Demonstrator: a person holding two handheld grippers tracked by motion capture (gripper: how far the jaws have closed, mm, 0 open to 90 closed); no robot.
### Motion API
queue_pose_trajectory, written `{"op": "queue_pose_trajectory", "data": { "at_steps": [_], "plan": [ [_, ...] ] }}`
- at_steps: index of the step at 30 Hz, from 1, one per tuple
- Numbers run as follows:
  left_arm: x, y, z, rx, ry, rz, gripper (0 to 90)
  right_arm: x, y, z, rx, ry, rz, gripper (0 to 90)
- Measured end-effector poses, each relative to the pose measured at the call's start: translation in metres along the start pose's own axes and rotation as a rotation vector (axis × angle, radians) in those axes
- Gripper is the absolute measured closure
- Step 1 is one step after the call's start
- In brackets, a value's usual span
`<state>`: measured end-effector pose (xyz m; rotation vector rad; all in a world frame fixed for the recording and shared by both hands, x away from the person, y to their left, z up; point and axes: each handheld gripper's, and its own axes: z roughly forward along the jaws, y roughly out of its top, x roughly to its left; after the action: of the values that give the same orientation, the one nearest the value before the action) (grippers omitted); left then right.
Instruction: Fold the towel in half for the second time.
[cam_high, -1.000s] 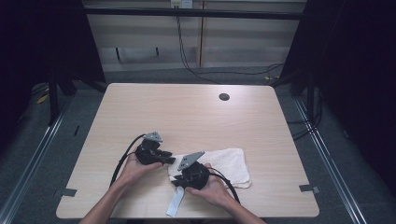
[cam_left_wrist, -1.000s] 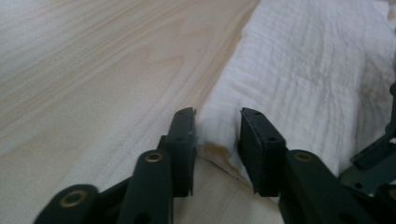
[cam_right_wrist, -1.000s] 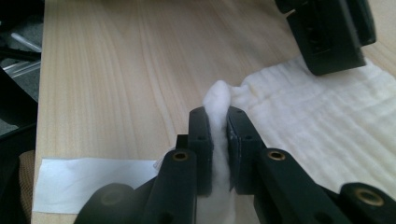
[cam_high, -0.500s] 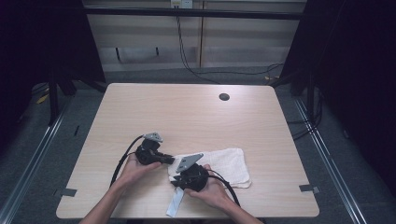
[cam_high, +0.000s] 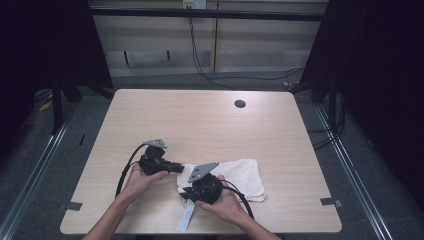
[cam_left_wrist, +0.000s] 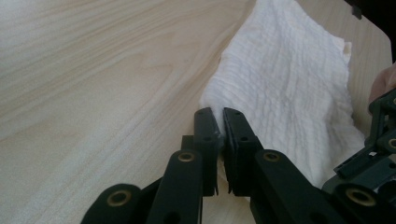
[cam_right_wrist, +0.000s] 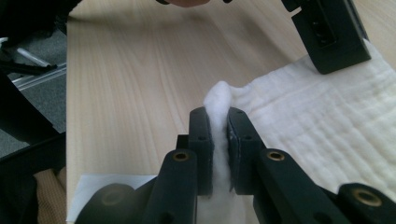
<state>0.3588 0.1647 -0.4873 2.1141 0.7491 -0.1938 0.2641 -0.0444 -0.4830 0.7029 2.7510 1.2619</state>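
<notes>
A white ribbed cloth (cam_left_wrist: 289, 88) is lying on the pale wood-grain table (cam_high: 200, 125); black grippers (cam_right_wrist: 219, 119) are showing grey plates (cam_high: 202, 171).

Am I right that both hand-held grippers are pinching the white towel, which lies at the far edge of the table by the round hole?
Not quite. Both hand-held grippers, left and right, pinch the white towel, but the high view shows it lying near the person's edge of the table, well away from the round hole.

Matt pale wood-grain table (cam_high: 200, 125), ribbed white cloth towel (cam_left_wrist: 299, 84), soft.
</notes>
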Motion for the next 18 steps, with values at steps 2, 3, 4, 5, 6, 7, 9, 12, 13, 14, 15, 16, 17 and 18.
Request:
{"op": "queue_pose_trajectory", "data": {
  "at_steps": [2,3,4,5,6,7,9,12,13,14,15,16,17,18],
  "plan": [
    [-0.001,0.000,-0.001,-0.005,0.009,0.001,84.9,0.001,0.001,-0.001,-0.002,-0.002,0.001,82.1],
    [-0.001,0.000,-0.002,-0.005,0.008,0.000,84.9,0.001,0.002,-0.001,-0.006,0.007,0.007,82.1],
    [-0.001,0.000,-0.003,-0.006,0.004,-0.002,84.9,0.001,0.002,-0.002,-0.011,0.012,0.010,82.2],
    [-0.001,0.000,-0.004,-0.007,0.003,-0.002,84.9,0.002,0.002,-0.002,-0.009,0.008,0.010,82.1],
    [-0.001,0.000,-0.005,-0.009,-0.002,0.000,84.9,0.001,0.003,-0.002,-0.012,0.011,0.009,82.2],
    [-0.001,0.000,-0.005,-0.017,-0.002,-0.003,84.9,0.001,0.003,-0.002,-0.016,0.016,0.014,82.2],
    [-0.002,0.001,-0.007,-0.022,0.000,-0.001,84.9,0.001,0.004,-0.003,-0.020,0.019,0.015,82.2],
    [-0.001,0.003,-0.010,-0.038,0.011,0.001,84.9,0.000,0.005,-0.004,-0.031,0.023,0.018,82.2],
    [-0.001,0.004,-0.011,-0.045,0.008,-0.004,84.9,0.001,0.005,-0.004,-0.032,0.022,0.021,82.2],
    [-0.001,0.006,-0.012,-0.041,0.010,0.006,84.9,0.001,0.006,-0.005,-0.031,0.018,0.022,82.2],
    [-0.002,0.008,-0.013,-0.045,0.009,0.006,84.9,0.000,0.007,-0.006,-0.039,0.022,0.021,82.2],
    [-0.002,0.009,-0.013,-0.051,0.004,0.004,84.9,0.000,0.009,-0.007,-0.043,0.023,0.021,82.2],
    [-0.002,0.010,-0.014,-0.053,0.007,0.002,84.9,-0.001,0.009,-0.007,-0.044,0.020,0.018,82.2],
    [-0.003,0.011,-0.016,-0.058,0.006,-0.001,84.9,-0.001,0.010,-0.008,-0.048,0.017,0.017,82.2]
  ]
}}
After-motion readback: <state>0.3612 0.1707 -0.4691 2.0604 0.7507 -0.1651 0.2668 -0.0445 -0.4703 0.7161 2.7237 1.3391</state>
